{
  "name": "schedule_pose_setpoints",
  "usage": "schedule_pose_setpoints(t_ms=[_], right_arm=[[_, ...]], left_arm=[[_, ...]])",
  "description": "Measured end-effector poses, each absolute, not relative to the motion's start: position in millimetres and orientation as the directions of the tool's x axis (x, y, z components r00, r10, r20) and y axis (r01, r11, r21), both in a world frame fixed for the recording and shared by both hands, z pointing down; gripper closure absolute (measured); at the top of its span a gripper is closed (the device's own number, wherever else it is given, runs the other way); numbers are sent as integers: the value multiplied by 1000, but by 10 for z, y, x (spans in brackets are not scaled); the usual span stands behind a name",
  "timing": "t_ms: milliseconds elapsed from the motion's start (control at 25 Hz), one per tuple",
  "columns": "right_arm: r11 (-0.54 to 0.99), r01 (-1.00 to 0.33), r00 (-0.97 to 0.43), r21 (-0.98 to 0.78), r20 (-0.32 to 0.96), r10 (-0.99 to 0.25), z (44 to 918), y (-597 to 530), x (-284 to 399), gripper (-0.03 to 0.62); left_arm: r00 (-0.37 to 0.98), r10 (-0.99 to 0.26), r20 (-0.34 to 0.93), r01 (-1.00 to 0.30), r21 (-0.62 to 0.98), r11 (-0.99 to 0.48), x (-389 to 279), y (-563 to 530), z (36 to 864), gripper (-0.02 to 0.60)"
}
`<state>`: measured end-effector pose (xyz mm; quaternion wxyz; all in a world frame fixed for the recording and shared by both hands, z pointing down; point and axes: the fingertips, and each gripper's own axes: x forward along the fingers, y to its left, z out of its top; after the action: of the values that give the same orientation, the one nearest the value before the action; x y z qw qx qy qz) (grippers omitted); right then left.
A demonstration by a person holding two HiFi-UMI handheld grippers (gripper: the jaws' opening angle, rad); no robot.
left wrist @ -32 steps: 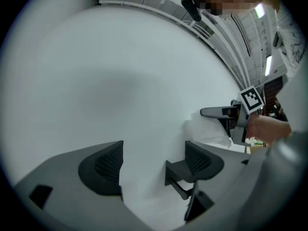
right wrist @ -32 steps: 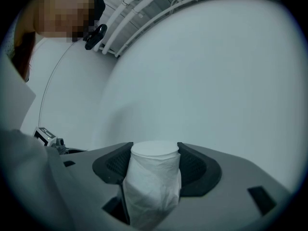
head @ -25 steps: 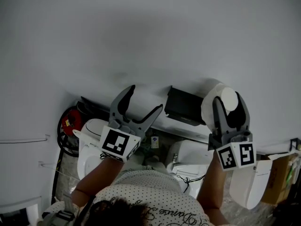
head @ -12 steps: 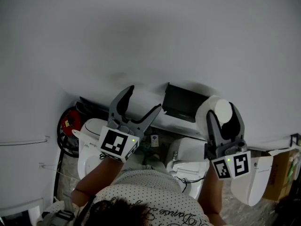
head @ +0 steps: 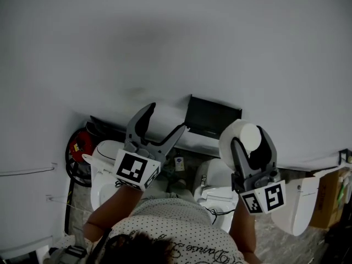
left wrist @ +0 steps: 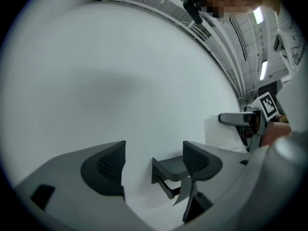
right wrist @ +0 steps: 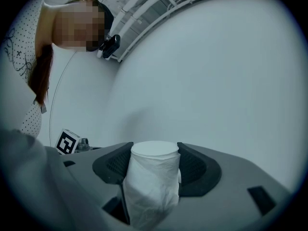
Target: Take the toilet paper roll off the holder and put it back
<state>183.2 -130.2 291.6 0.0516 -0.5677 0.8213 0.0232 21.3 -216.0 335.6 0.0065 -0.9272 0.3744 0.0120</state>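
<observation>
While the right gripper (head: pixel 248 138) clamps the toilet paper roll (head: pixel 228 139), already off and just beside the bare black wall holder (head: pixel 212 117), the left gripper (head: pixel 166 116) is closing its wide jaws on nothing, so rehanging apparently remains.

We see a plain pale wall (head: pixel 165 37) from nine to three o'clock, a red coiled thing (head: pixel 80 142) at eight, a white toilet (head: pixel 102 155) at seven, another toilet (head: pixel 291 216) and a cardboard box (head: pixel 325 202) at four.
</observation>
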Motion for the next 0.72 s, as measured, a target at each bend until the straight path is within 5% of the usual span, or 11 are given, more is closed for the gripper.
schedule_pose_setpoints(t_ms=[720], right_arm=[[379, -923, -375, -61, -66, -925, 3089, -1213, 1759, 303]], left_arm=[[741, -671, -10, -671, 4, -741, 330, -2145, 3413, 241]])
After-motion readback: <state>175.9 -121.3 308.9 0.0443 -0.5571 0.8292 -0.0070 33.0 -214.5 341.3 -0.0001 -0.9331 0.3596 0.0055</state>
